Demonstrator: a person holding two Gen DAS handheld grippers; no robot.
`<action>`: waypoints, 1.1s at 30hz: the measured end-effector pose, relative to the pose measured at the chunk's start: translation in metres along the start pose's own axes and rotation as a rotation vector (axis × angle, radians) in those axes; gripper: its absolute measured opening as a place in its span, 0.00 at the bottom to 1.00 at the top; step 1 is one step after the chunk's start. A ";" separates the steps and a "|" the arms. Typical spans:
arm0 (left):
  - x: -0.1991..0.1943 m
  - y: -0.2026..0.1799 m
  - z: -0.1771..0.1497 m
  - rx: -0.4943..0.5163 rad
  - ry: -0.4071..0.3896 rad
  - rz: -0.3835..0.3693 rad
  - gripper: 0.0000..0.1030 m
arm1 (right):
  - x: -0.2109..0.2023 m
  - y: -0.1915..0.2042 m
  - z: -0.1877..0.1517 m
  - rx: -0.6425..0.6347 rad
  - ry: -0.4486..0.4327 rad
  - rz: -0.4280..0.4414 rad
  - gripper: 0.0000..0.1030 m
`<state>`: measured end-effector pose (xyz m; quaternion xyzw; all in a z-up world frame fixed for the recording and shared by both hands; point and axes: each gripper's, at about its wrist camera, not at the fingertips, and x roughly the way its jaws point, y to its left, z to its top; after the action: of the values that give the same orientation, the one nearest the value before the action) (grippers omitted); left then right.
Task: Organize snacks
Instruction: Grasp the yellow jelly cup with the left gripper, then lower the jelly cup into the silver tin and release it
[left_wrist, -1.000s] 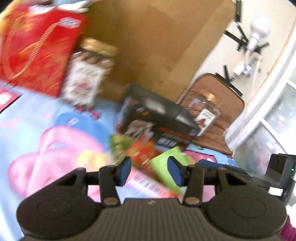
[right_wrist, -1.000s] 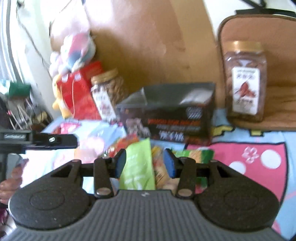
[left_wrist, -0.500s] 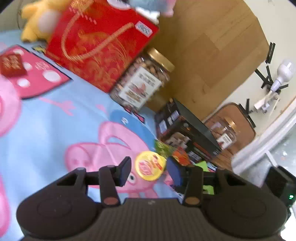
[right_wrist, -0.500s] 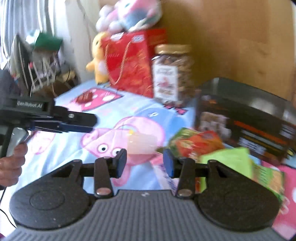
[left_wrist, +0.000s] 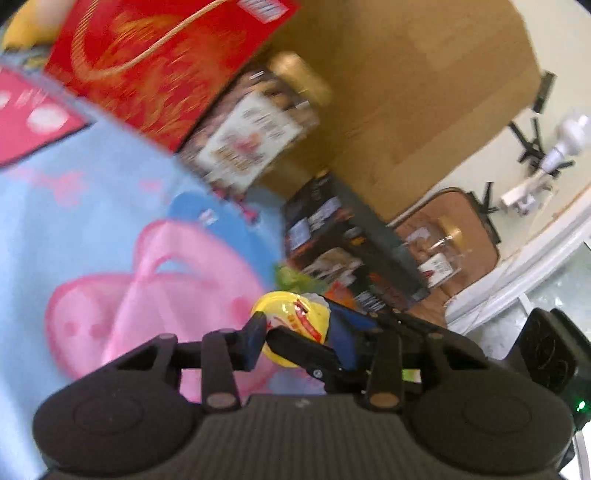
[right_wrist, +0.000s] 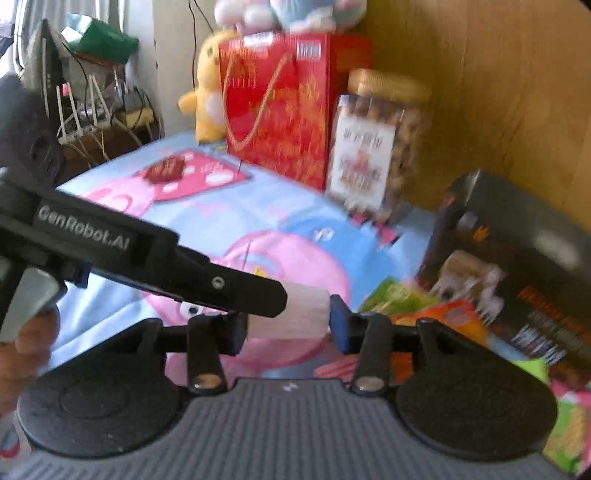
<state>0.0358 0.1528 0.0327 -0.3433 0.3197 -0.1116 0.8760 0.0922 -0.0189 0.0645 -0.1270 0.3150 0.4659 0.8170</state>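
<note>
Your two hand-held grippers have converged since half a second ago, so the small white-sided cup with its yellow lid (left_wrist: 291, 317) now sits between your left hand-held gripper (left_wrist: 295, 341) and right hand-held gripper (right_wrist: 288, 323), both spread apart around it above the cartoon-pig blanket (right_wrist: 236, 221).

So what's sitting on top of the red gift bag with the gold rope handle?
On the red gift bag sits a pink, white and blue plush toy; its upper part is cut off by the frame. A yellow plush stands beside the bag.

Yellow-lidded cup (left_wrist: 293, 317) between the left gripper (left_wrist: 295, 341) fingers

Black box (left_wrist: 347, 251) at one o'clock; nut jar (left_wrist: 255, 133) and red bag (left_wrist: 162, 62) toward eleven.
</note>
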 end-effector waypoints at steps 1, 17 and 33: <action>0.002 -0.008 0.006 0.019 -0.006 -0.011 0.36 | -0.009 -0.005 0.003 0.003 -0.029 -0.010 0.46; 0.037 -0.060 0.038 0.232 -0.123 0.049 0.51 | -0.002 -0.162 0.038 0.252 -0.077 -0.199 0.53; -0.007 0.006 -0.011 0.207 -0.165 0.087 0.51 | -0.091 -0.087 -0.020 0.255 -0.120 -0.220 0.39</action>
<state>0.0236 0.1539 0.0259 -0.2449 0.2479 -0.0775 0.9341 0.1241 -0.1380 0.0991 -0.0280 0.3063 0.3367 0.8899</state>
